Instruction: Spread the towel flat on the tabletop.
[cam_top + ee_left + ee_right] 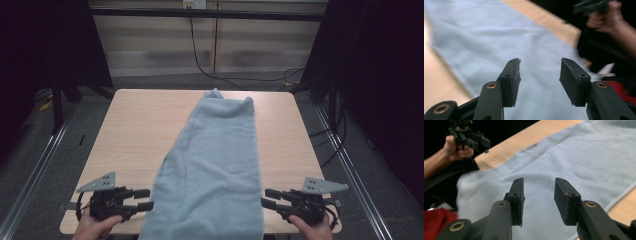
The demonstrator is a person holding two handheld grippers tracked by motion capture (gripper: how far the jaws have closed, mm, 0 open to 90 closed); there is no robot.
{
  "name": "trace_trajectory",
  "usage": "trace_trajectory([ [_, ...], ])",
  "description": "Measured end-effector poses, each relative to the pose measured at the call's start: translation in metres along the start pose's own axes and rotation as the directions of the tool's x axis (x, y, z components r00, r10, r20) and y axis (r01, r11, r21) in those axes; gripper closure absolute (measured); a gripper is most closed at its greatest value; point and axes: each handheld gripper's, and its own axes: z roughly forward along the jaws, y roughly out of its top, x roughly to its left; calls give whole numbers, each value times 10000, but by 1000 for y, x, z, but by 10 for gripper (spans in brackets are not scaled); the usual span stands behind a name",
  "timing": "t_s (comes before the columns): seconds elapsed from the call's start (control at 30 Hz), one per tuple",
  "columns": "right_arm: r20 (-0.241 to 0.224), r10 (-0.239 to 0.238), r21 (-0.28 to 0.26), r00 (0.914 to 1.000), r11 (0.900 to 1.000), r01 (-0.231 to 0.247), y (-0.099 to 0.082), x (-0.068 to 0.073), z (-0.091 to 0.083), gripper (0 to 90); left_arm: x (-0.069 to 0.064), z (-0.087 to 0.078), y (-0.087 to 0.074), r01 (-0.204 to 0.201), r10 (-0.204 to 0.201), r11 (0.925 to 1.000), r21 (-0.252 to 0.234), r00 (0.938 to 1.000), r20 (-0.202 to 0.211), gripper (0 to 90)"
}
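Note:
A light blue towel lies lengthwise down the middle of the wooden table, its near end reaching over the front edge. My left gripper sits at the towel's near left edge, jaws open and pointing inward. My right gripper mirrors it at the near right edge, also open. In the left gripper view the open jaws hover over the towel with nothing pinched. The right gripper view shows its open jaws above the towel, and the left gripper in a hand beyond.
Bare wood flanks the towel on both sides. Metal floor rails run along each side of the table, and cables trail on the floor behind it. Something red sits below the table's front edge.

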Motion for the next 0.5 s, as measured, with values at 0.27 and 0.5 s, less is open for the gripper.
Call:
trace_trajectory([
  [0.27,615,-432,1600,9972,9866,329,20,-45,74,621,65,55,20,690,-578,9929,971,9918,-1140,594],
  [0.5,1591,-829,2664,9838,9631,381,26,-76,126,623,91,89,24,801,-477,9840,1592,9792,-1975,635],
])
